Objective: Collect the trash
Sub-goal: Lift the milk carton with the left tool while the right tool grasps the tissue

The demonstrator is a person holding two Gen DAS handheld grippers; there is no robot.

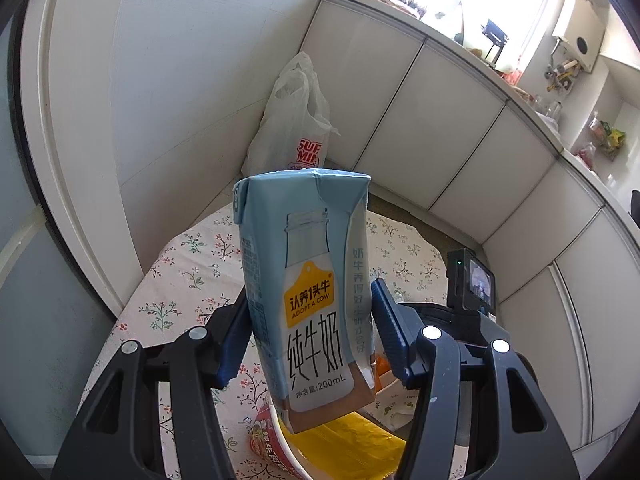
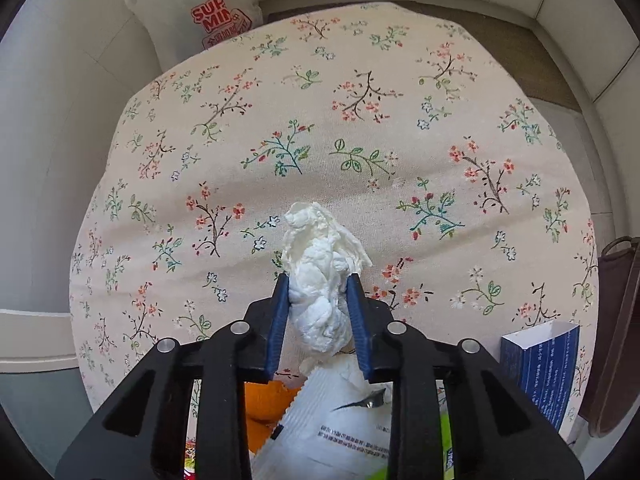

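Your left gripper (image 1: pixel 310 320) clamps a milk carton (image 1: pixel 306 288) reading "ADOPT A COW", "200mL"; your right gripper (image 2: pixel 319 312) pinches crumpled tissue (image 2: pixel 320 280). Plastic bag (image 2: pixel 200 8): "SUP… MIN…".

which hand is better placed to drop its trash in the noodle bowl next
Left, probably. The left hand-held gripper holds the milk carton just above the noodle bowl. The right hand-held gripper is clamped on the tissue wad over bare tablecloth.
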